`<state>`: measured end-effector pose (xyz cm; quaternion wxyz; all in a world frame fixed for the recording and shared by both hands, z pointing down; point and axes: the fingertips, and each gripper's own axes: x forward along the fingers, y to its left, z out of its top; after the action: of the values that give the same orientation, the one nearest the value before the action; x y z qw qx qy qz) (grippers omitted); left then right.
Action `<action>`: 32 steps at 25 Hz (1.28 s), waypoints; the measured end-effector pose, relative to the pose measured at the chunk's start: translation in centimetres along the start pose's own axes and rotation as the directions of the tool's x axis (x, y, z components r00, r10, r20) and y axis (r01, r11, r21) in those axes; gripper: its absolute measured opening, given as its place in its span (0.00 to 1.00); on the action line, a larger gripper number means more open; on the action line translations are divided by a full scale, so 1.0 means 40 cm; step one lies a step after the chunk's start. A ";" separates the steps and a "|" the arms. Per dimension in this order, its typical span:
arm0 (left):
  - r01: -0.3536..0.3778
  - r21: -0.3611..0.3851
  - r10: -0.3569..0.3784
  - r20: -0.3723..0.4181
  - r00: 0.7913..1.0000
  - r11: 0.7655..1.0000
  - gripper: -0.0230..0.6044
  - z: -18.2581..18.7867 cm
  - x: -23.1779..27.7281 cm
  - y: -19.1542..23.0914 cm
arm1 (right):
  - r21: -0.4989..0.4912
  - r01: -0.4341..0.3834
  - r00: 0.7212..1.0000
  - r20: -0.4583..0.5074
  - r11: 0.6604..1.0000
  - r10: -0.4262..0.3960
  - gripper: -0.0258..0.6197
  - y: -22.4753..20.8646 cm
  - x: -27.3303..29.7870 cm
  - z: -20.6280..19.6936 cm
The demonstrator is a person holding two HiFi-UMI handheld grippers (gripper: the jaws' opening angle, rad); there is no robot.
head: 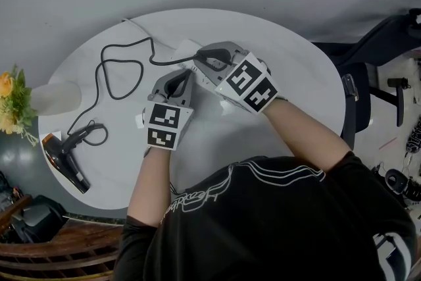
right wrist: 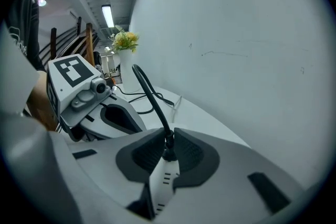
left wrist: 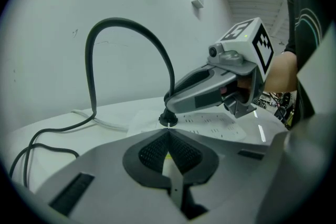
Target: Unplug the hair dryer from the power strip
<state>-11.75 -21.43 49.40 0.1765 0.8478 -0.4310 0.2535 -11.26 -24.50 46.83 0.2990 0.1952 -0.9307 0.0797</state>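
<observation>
Grey right claw (right wrist: 168,137) clenches the plug (right wrist: 168,155), angled leftward toward the closed left claw (left wrist: 169,134) over the counter (head: 289,76).

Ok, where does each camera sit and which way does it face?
Head view: on the head, facing down at the table; arms, torso show.
Left gripper view: on the left gripper, along its shut jaws toward the plug.
Right gripper view: on the right gripper, along jaws shut on the plug.
Both gripper views share the plug and cord.

Grey left gripper (left wrist: 168,134), right gripper (right wrist: 167,140), checkered marker cubes (head: 164,126) (head: 248,84), black T-shirt (head: 263,220)
</observation>
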 end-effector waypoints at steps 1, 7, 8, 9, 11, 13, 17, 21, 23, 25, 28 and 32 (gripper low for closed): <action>-0.001 0.002 0.001 -0.005 1.000 1.000 0.04 0.000 0.000 0.000 | -0.021 0.012 1.000 -0.006 1.000 -0.012 0.09 0.002 0.001 0.000; -0.027 0.046 0.028 -0.025 0.999 0.999 0.04 -0.002 0.002 0.000 | -0.124 0.042 0.998 -0.032 0.991 -0.046 0.08 0.005 0.005 -0.002; -0.030 0.052 0.032 -0.028 0.999 0.998 0.04 -0.002 0.002 -0.001 | -0.108 0.029 0.999 -0.032 0.994 -0.033 0.08 0.004 0.004 -0.003; -0.032 0.055 0.033 -0.030 0.999 0.998 0.04 -0.001 0.002 -0.002 | -0.088 0.017 0.999 -0.031 0.996 -0.020 0.08 0.003 0.002 -0.003; -0.034 0.059 0.035 -0.029 0.999 0.998 0.04 -0.001 0.001 -0.003 | -0.034 -0.001 1.000 -0.021 0.999 0.000 0.08 -0.004 0.000 -0.003; -0.030 0.057 0.032 -0.032 0.999 0.998 0.04 -0.001 0.001 -0.003 | 0.019 -0.011 1.000 -0.002 1.000 0.011 0.08 -0.014 0.000 -0.002; -0.016 0.044 0.018 -0.042 0.999 0.999 0.04 0.000 0.004 -0.004 | 0.045 -0.006 1.000 0.004 0.999 0.005 0.08 -0.016 -0.004 -0.002; -0.014 0.021 0.015 -0.041 0.999 1.000 0.04 -0.002 0.002 -0.001 | -0.091 0.015 1.000 -0.006 0.996 -0.016 0.08 0.017 -0.009 0.020; -0.009 0.000 0.009 -0.036 0.999 1.000 0.04 -0.002 0.000 0.002 | -0.134 0.027 1.000 -0.007 0.991 -0.028 0.08 0.029 -0.009 0.030; -0.007 0.001 0.007 -0.039 0.999 1.000 0.04 -0.002 0.000 0.003 | -0.132 0.028 0.999 -0.010 0.991 -0.030 0.08 0.030 -0.008 0.031; -0.007 0.010 0.007 -0.039 0.999 1.000 0.04 -0.001 0.002 0.002 | -0.101 0.014 1.000 -0.015 0.995 -0.016 0.08 0.020 -0.008 0.025; -0.008 0.041 0.009 -0.046 0.999 0.999 0.04 0.001 0.009 -0.001 | 0.024 -0.005 1.000 -0.002 1.000 0.005 0.08 -0.012 -0.007 0.007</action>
<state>-11.53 -21.64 49.58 0.1678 0.8434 -0.4251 0.2824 -11.00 -24.94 46.44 0.2974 0.1963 -0.9299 0.0917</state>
